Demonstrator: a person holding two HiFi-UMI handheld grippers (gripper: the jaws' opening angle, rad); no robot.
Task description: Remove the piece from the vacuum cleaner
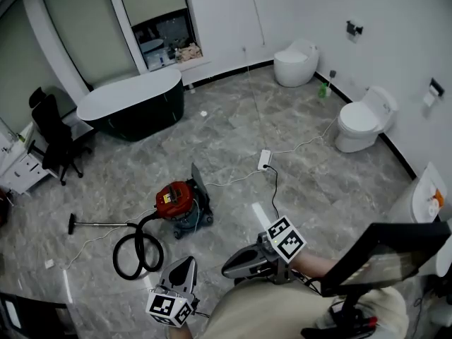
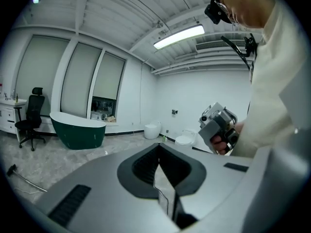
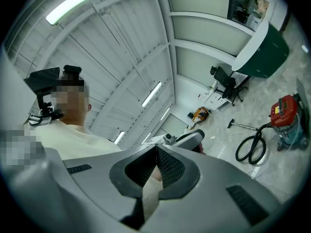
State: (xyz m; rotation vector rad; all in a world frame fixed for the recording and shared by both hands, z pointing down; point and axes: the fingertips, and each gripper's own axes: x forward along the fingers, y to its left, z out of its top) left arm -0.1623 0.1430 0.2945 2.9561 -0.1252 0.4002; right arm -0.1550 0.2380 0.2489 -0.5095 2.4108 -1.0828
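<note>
The red canister vacuum cleaner (image 1: 175,199) stands on the grey tile floor, well ahead of both grippers. Its black hose (image 1: 138,254) loops beside it, and the thin wand (image 1: 99,224) lies stretched out to the left, ending in a small floor head. My left gripper (image 1: 185,265) hangs low near the hose loop, shut and empty. My right gripper (image 1: 229,265) is beside it, also shut on nothing. In the right gripper view the vacuum cleaner (image 3: 286,114) and hose (image 3: 250,149) sit far off at the right, beyond the right gripper (image 3: 156,152). The left gripper (image 2: 159,150) points across the room.
A dark green bathtub (image 1: 134,104) stands at the back, with a black office chair (image 1: 51,133) left of it. Two white toilets (image 1: 295,62) (image 1: 364,119) line the right wall. A power strip (image 1: 265,159) with a cable lies mid-floor. A dark screen on a stand (image 1: 385,254) is at my right.
</note>
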